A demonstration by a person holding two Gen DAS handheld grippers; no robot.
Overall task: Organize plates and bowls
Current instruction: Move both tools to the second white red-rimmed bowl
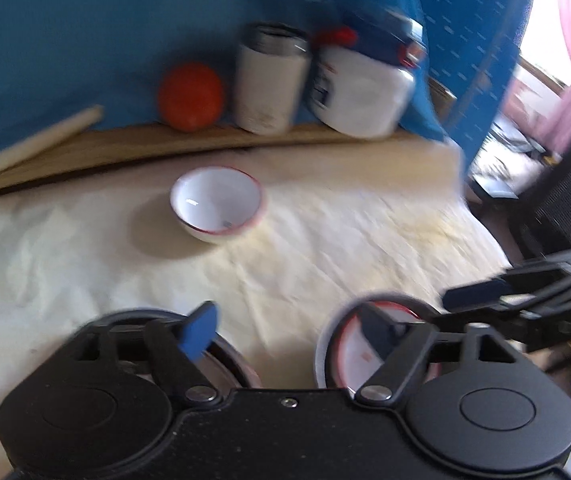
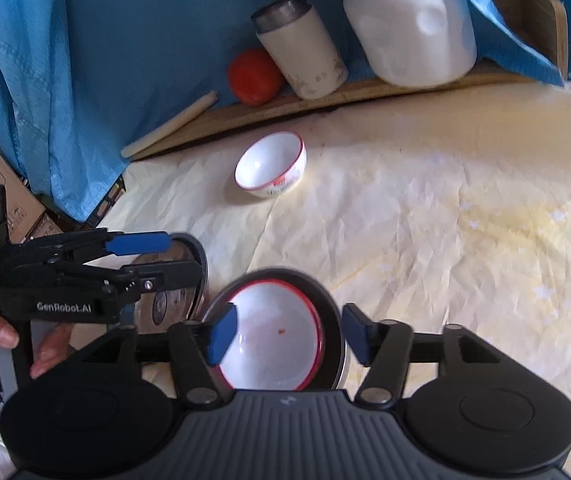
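Note:
A white bowl with a red rim (image 1: pixel 217 210) stands alone on the cream cloth, far from both grippers; it also shows in the right wrist view (image 2: pixel 271 170). A second red-rimmed white bowl (image 2: pixel 277 336) sits inside a steel bowl (image 2: pixel 335 320) directly under my right gripper (image 2: pixel 289 334), whose jaws are open around its rim without gripping. My left gripper (image 1: pixel 289 334) is open above the cloth between a steel dish (image 1: pixel 225 356) and that nested bowl (image 1: pixel 349 344). In the right wrist view the left gripper (image 2: pixel 145 256) hovers open over a steel dish (image 2: pixel 181 280).
A wooden board (image 1: pixel 205 138) at the back carries an orange ball (image 1: pixel 190 96), a white canister (image 1: pixel 271 84) and a white jug (image 1: pixel 365 84). A wooden stick (image 1: pixel 33 146) lies at left. Blue cloth (image 1: pixel 65 40) hangs behind. Cardboard boxes (image 2: pixel 1 188) sit at left.

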